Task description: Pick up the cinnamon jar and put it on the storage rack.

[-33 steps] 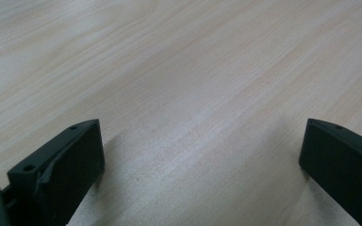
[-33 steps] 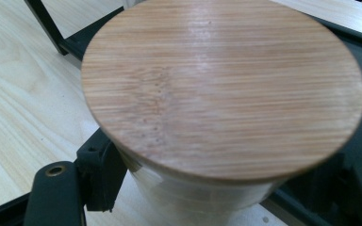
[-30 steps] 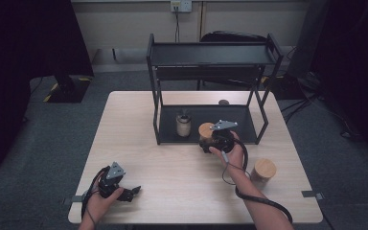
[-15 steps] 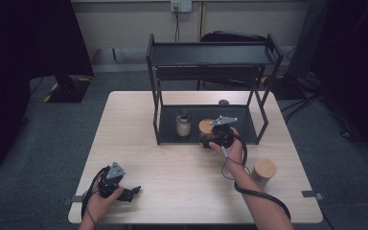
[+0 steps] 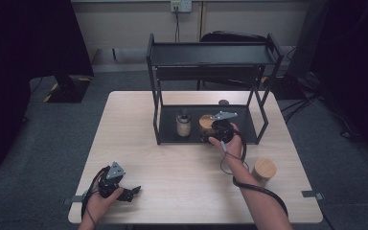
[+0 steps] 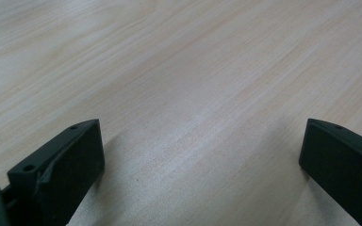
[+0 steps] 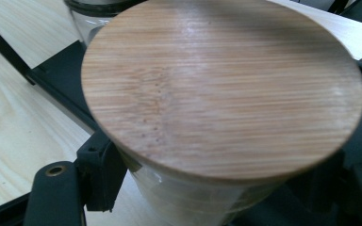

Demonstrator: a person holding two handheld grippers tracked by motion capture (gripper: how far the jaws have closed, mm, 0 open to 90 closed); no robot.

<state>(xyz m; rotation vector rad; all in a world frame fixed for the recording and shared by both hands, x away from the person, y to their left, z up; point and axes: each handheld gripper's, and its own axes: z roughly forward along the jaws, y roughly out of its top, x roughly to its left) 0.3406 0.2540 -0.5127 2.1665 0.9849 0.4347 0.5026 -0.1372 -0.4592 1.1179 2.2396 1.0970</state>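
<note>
Clear glass jar (image 7: 188,197) with a round bamboo lid, clamped in the right gripper (image 5: 214,130).
It sits on the black metal rack's (image 5: 263,127) bottom shelf; left gripper (image 5: 130,192) gapes empty.

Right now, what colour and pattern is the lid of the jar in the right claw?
Light tan bamboo lid with fine straight grain; clearest in the right gripper view.

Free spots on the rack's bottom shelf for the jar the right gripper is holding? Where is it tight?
The shelf is bare right of the held jar, toward the right posts. Left half is crowded: a lidless jar stands just left of it, with a narrow gap. The right gripper comes in at the front edge. The table in front is bare.
</note>
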